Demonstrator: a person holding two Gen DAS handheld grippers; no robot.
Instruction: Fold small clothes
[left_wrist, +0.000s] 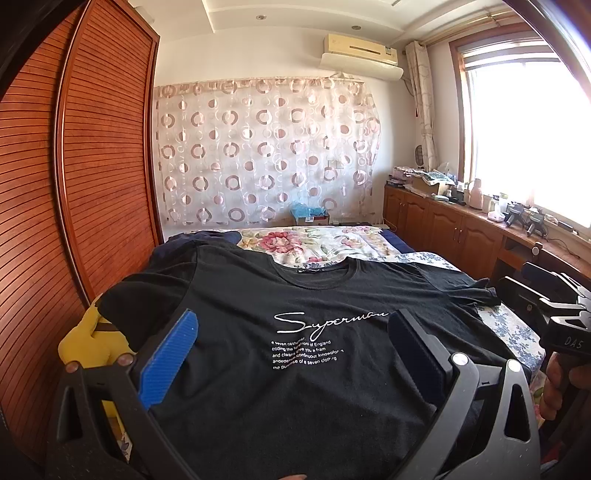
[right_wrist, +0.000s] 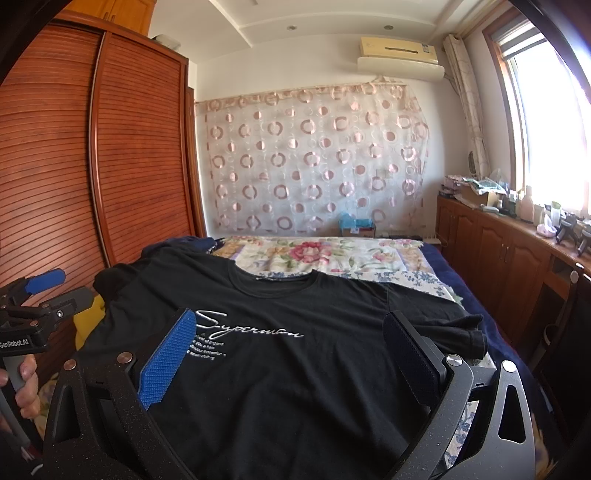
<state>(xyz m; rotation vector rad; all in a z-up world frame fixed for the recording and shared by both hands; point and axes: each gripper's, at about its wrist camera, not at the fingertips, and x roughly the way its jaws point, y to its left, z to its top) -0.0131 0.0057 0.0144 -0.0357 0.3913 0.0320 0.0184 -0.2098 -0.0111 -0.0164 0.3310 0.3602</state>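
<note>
A black T-shirt (left_wrist: 314, 350) lies face up and spread across the near end of the bed (left_wrist: 509, 332), collar toward the far wall, white script print across its chest. You hold your left hand-held gripper (left_wrist: 295, 354) above the shirt's chest with its jaws wide apart, gripping nothing. Your right hand-held gripper (right_wrist: 291, 354) hovers over the right half of the shirt, likewise spread and empty. The cloth looks like thin, soft knit: light, limp, likely to sag and drag folds behind it when lifted, and unlikely to slip from the ribbed pads. The right sleeve (right_wrist: 465, 332) is bunched at the bed's right edge; the left sleeve (left_wrist: 144, 306) drapes over a yellow plush toy (left_wrist: 92, 343) by the wardrobe (left_wrist: 92, 166). Pinching a single layer at each shoulder seam or sleeve edge seems your best hold, since a mid-panel grab would probably gather both layers.
</note>
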